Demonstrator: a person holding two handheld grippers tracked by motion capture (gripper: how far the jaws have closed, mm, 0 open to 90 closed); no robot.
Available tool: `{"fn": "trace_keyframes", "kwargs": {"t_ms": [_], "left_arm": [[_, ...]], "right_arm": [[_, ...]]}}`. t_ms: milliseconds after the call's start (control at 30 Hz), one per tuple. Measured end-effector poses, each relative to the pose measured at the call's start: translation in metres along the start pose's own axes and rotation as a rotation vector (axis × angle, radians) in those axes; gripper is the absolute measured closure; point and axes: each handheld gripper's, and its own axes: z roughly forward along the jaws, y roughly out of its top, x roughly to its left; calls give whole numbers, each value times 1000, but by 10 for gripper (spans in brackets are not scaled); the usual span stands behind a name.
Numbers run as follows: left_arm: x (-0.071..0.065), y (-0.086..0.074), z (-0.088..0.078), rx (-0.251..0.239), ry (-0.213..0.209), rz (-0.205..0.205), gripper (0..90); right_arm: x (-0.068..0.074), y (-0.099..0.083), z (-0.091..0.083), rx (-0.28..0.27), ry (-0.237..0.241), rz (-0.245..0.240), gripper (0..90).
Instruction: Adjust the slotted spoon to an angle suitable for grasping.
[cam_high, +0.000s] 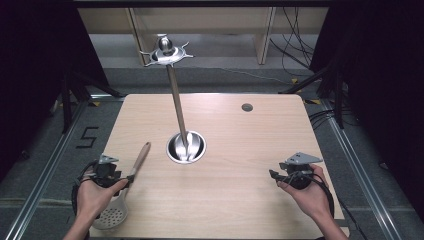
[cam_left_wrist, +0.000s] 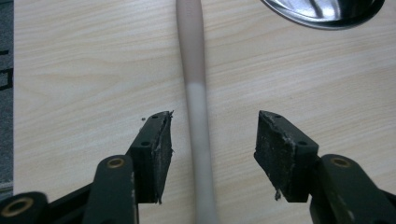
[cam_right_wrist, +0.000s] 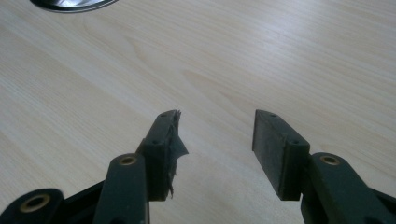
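- A slotted skimmer spoon with a perforated pale head and a two-tone beige-and-brown handle (cam_high: 136, 165) is seen lying flat on the light wooden table (cam_high: 240, 150), in the lower left of the high view.
- The left gripper (cam_left_wrist: 212, 135) is positioned over the handle; its jaws stand apart, the handle running between them with a gap on each side. No grip is made yet.
- The right gripper (cam_right_wrist: 215, 133) is held at the lower right of the high view, jaws apart, nothing between them, only bare tabletop beneath.
- A round steel base with a tall steel pole and a hooked rack on top (cam_high: 185, 147) is placed at centre frame; no utensil is hung on it.
- Progress is judged early: approach done; closing on the handle, lifting and presumably hanging remain.
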Motion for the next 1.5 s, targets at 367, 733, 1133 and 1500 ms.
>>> {"fn": "trace_keyframes", "kwargs": {"t_ms": [367,733,1133,1500], "left_arm": [[4,7,-7,-14,8,-6,716],[11,29,3,69,38,54,876],[29,59,54,186,65,78,890],[16,63,75,221,53,126,891]], "right_arm": [[-3,2,0,-5,-4,-9,516],[1,3,-2,5,-14,11,516],[2,2,0,9,-11,6,515],[-2,1,1,-5,-13,-19,515]]}}
